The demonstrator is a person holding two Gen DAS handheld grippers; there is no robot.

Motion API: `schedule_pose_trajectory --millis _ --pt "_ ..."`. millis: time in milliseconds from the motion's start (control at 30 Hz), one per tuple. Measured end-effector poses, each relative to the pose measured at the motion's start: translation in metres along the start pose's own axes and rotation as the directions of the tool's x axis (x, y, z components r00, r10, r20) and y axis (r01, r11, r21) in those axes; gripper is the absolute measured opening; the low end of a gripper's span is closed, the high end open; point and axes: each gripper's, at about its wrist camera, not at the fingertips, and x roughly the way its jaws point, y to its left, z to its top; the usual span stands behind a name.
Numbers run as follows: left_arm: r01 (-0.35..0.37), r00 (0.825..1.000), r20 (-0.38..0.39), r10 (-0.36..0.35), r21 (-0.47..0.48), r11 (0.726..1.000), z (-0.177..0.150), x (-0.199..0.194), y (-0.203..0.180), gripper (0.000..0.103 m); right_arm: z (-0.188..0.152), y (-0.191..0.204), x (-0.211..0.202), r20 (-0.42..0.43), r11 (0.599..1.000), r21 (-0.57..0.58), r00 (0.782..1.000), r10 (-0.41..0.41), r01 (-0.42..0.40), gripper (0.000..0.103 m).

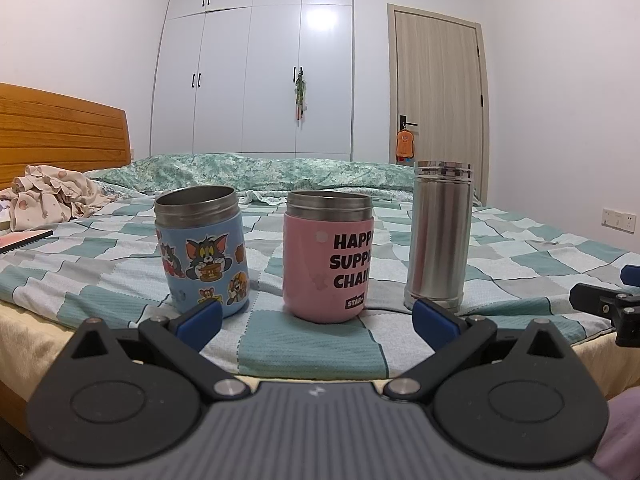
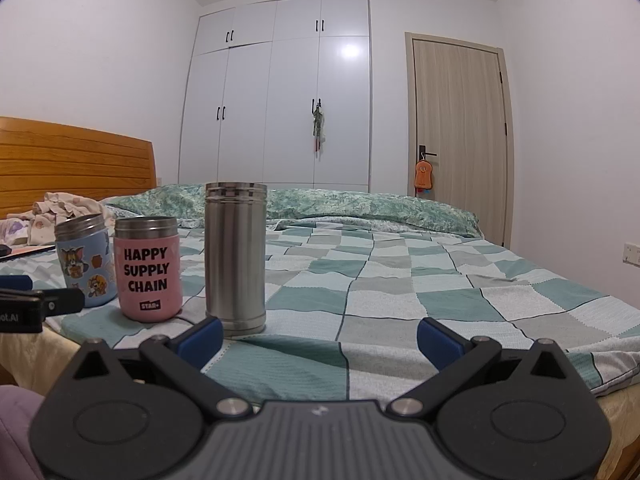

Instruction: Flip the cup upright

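Three cups stand upright in a row on the checked bedspread. A blue cartoon cup is on the left, a pink cup reading "HAPPY SUPPLY CHAIN" in the middle, and a tall steel cup on the right. In the right wrist view they show as the blue cup, the pink cup and the steel cup. My left gripper is open and empty, just in front of the pink cup. My right gripper is open and empty, right of the steel cup.
A crumpled cloth and a flat book lie at the left near the wooden headboard. A green quilt runs along the far side. The bed's front edge is close below the cups. A wardrobe and a door stand behind.
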Motion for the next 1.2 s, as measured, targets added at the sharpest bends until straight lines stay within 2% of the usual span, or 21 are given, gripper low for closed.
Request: schedule_pose_trajectory --millis 1200 --pt "0.004 1.0 0.01 -0.004 0.003 1.0 0.0004 -0.0015 -0.0005 0.103 -0.0002 0.0002 0.0002 0.0 1.0 0.0 1.0 0.0 0.0 0.103"
